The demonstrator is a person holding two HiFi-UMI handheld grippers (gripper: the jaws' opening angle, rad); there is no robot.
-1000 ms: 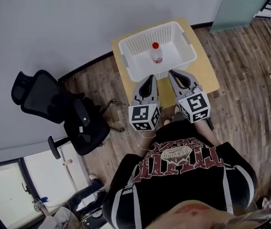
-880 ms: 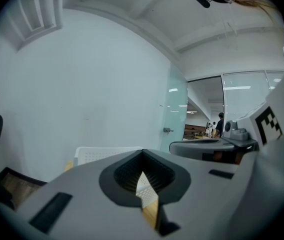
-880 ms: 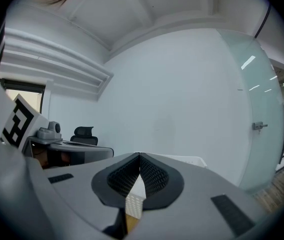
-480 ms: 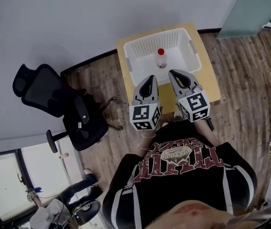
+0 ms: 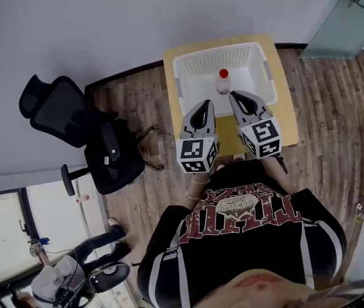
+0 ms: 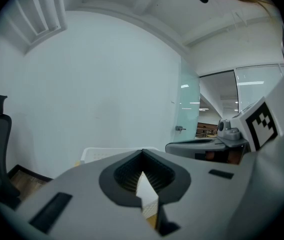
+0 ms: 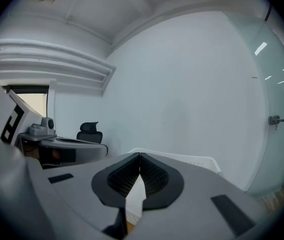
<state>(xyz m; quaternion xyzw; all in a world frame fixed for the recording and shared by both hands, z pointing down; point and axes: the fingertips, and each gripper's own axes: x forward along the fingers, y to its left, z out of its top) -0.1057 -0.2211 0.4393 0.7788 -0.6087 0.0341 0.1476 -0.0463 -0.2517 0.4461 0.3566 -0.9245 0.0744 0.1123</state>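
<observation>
Head view steeply down from above; gripper views level, forward (all share white basket (image 5: 201, 63)).

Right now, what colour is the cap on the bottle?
The cap on the bottle is red, clearest in the head view.

Bottle (image 5: 223, 81) in basket (image 5: 181, 82), basket on table (image 5: 288, 117), chair (image 5: 73, 130) left of table

Wht mesh basket (image 5: 191, 66), clear bottle (image 5: 223, 85) w/ red cap, tan table (image 5: 285, 117), blk chair (image 5: 114, 163)
</observation>
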